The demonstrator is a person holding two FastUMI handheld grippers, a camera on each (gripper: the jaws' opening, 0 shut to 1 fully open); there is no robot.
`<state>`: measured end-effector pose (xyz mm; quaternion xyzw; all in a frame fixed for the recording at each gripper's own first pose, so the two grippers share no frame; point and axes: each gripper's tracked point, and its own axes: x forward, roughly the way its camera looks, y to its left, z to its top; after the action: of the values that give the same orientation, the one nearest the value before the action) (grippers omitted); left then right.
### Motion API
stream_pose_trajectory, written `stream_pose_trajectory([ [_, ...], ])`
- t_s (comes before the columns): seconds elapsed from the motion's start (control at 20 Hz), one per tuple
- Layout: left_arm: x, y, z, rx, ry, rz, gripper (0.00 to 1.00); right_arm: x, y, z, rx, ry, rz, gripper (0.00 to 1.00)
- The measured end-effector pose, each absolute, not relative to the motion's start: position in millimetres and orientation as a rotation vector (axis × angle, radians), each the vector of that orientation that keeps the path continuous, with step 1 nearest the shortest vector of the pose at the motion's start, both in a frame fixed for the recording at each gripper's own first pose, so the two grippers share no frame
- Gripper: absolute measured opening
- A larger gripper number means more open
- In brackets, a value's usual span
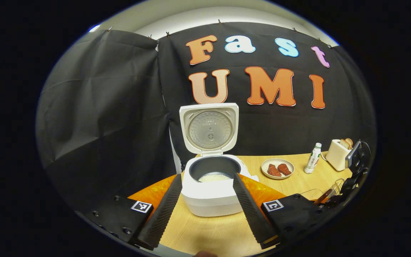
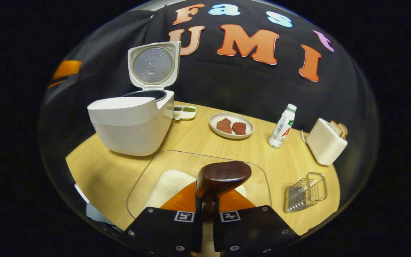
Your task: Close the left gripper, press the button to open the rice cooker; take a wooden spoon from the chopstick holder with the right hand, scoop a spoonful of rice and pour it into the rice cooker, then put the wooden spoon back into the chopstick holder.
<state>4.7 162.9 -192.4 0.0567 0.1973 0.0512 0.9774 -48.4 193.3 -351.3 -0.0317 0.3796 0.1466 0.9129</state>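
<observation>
Rice cooker open, wooden spoon pinched over the rice box.

In the left gripper view: white, smooth, rounded rice cooker (image 1: 211, 185) at the middle, lid standing straight up, round silver plate inside the lid, dark bowl with a little white rice at the bottom. Left gripper (image 1: 207, 210) low in the frame, ribbed fingers spread wide on either side of the cooker, holding nothing. Pale wood-grain table (image 1: 298, 182) underneath. In the right gripper view: right gripper (image 2: 205, 203) at the bottom middle, fingers squeezed close on the wooden spoon (image 2: 222, 177), its dark shiny round bowl sticking up above a clear plastic box (image 2: 262, 182) with grainy white rice (image 2: 170, 184). Wire chopstick holder (image 2: 305, 192) at lower right, tipped on its side. Cooker at upper left.
</observation>
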Motion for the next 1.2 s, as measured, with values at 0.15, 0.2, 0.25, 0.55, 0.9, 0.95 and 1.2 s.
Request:
stream_pose_trajectory([
  [0.15, 1.1, 171.1, -191.3, 0.125, 0.397, 0.111, 0.97, -43.9, 192.6, -349.7, 0.022, 0.824, 0.277, 0.12],
  [0.2, -0.2, 173.9, -190.9, 0.125, 0.399, 0.114, 0.97, -43.7, 192.9, -350.7, 0.058, 0.844, 0.267, 0.12],
  [0.25, -0.8, 177.2, -191.7, 0.124, 0.4, 0.117, 0.94, -43.5, 195.1, -351.2, 0.101, 0.865, 0.258, 0.12],
  [0.55, -7.7, 192.8, -192.9, 0.118, 0.404, 0.141, 0.94, -41.1, 190.7, -354.7, 0.249, 0.939, 0.194, 0.12],
  [0.9, -9.7, 197.3, -193.2, 0.112, 0.398, 0.143, 0.94, -39.5, 188.6, -357.7, 0.338, 0.987, 0.182, 0.12],
  [0.95, -11.7, 198.7, -194.0, 0.111, 0.399, 0.146, 0.97, -38.6, 187.7, -357.9, 0.359, 0.995, 0.177, 0.12],
  [1.2, -14.8, 203.9, -194.6, 0.102, 0.402, 0.159, 0.97, -40.3, 199.5, -353.9, 0.448, 1.019, 0.212, 0.12],
])
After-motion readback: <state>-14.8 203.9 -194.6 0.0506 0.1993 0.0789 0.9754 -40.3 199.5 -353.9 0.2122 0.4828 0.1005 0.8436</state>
